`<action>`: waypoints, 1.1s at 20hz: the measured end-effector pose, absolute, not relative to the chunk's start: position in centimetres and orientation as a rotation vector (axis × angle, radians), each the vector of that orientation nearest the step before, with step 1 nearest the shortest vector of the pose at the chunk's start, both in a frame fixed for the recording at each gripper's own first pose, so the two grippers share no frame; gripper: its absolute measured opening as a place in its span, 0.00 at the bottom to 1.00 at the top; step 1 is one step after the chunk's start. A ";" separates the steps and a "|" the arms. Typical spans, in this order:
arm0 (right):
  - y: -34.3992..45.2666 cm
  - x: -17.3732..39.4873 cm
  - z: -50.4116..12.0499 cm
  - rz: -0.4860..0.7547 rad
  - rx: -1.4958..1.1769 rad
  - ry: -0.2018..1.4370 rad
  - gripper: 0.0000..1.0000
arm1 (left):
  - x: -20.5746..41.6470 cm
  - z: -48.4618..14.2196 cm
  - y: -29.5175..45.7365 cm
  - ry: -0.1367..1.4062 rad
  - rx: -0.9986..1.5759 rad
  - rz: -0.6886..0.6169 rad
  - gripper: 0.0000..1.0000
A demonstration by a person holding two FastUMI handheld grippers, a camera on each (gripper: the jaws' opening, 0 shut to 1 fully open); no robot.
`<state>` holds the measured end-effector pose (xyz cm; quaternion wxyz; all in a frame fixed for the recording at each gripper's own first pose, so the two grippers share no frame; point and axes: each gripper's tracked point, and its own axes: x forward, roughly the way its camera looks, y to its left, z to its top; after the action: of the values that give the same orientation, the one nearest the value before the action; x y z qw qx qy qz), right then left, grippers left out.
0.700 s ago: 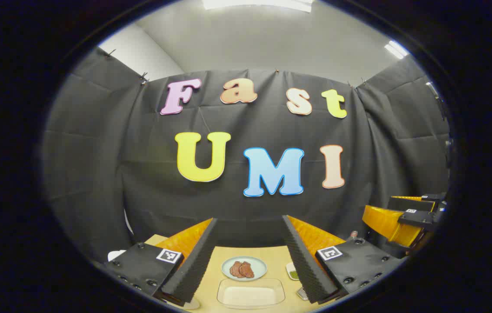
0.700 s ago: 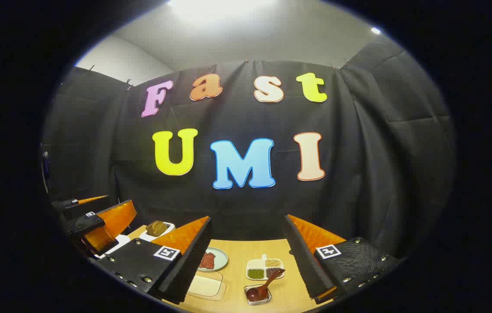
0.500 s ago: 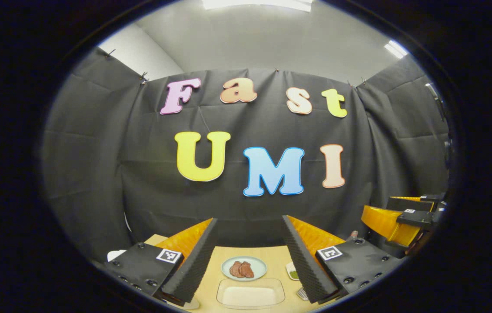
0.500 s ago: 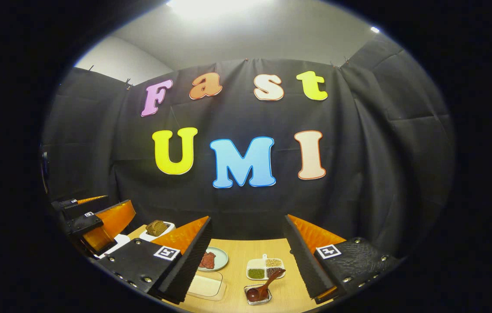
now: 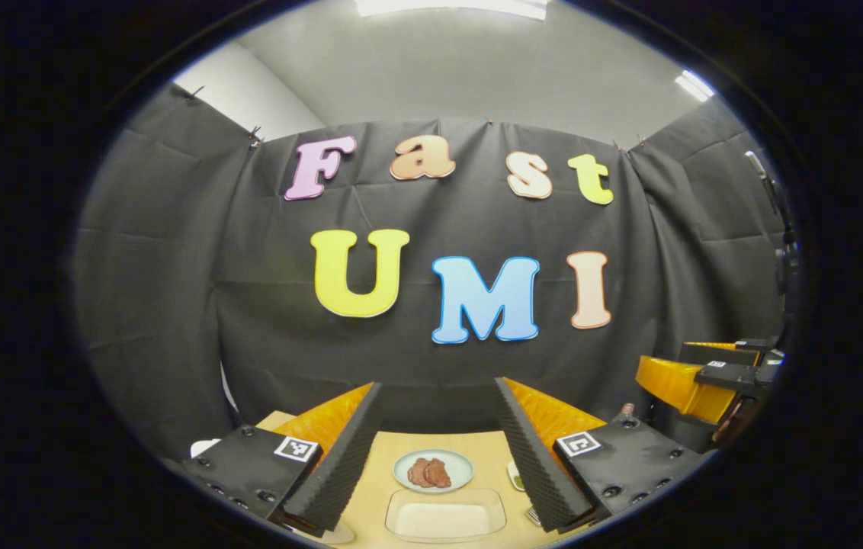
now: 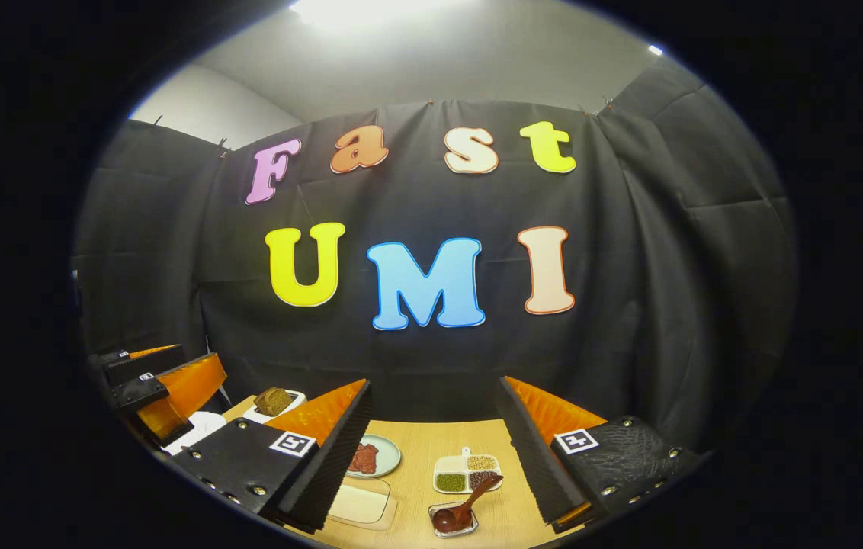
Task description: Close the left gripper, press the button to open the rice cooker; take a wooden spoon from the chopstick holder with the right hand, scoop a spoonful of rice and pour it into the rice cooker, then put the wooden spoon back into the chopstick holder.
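Observation:
My left gripper [image 5: 437, 393] is held level above the wooden table [image 5: 477, 446], facing the black cloth wall, open with nothing between its fingers. My right gripper [image 6: 434, 389] is open too, and empty. It also shows at the right edge of the left gripper view [image 5: 706, 377]. A dark brown spoon [image 6: 469, 499] lies with its bowl in a small glass dish [image 6: 453, 520], below and between the right gripper's fingers. The left gripper [image 6: 161, 385] shows at the left edge of the right gripper view, its fingers apart.
A pale plate with brown meat slices [image 5: 433, 471] and a clear rectangular tray [image 5: 445, 516] lie under the left gripper. A white divided dish of beans [image 6: 466, 473] sits behind the spoon. A white dish holding something brown [image 6: 273, 400] stands at the table's far left.
Both views have drifted a little and the other gripper sits slightly farther out in each. Both grippers stay open and nothing on the table has moved.

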<state>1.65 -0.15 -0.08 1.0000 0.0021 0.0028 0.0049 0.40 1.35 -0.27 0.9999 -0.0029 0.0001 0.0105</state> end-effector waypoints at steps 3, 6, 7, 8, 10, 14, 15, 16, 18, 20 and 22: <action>0.1 1.8 -0.3 0.017 -0.007 0.011 0.98 | 0.7 -0.7 2.4 0.007 -0.016 0.028 0.98; 0.3 1.7 -0.5 0.018 -0.009 0.012 0.98 | 0.8 -1.5 4.1 0.013 -0.014 0.042 1.00; 0.3 1.6 -0.6 0.018 -0.011 0.014 0.98 | 0.8 -1.8 4.5 0.020 -0.013 0.037 0.99; 0.2 1.7 -0.7 0.017 -0.014 0.016 0.98 | 0.7 -2.3 5.0 0.027 -0.009 0.032 0.95; 0.2 1.7 -1.1 0.019 -0.013 0.027 0.98 | 0.3 -3.2 6.2 0.039 -0.003 0.030 0.81; 0.6 1.7 -1.7 0.029 -0.013 0.041 0.98 | -0.9 -5.4 9.9 0.068 0.012 0.082 0.38; 0.7 1.7 -1.8 0.033 -0.013 0.043 0.98 | -1.2 -6.4 11.0 0.095 0.020 0.097 0.27; 0.8 1.7 -2.0 0.037 -0.015 0.046 0.98 | -1.2 -7.4 12.1 0.119 0.022 0.116 0.12; 1.1 1.8 -2.4 0.046 -0.022 0.056 0.98 | -2.2 -9.9 13.8 0.191 -0.016 0.119 0.11; 1.3 1.7 -2.7 0.053 -0.025 0.063 0.98 | -3.1 -12.9 16.3 0.271 -0.068 0.132 0.11; 1.4 1.6 -3.2 0.058 -0.028 0.073 0.98 | -4.0 -16.2 19.1 0.349 -0.113 0.163 0.09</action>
<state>1.59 1.36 -3.18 0.9988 -0.0138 0.0364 0.0290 -3.99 19.10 -16.21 0.9799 -0.0562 0.1732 0.0809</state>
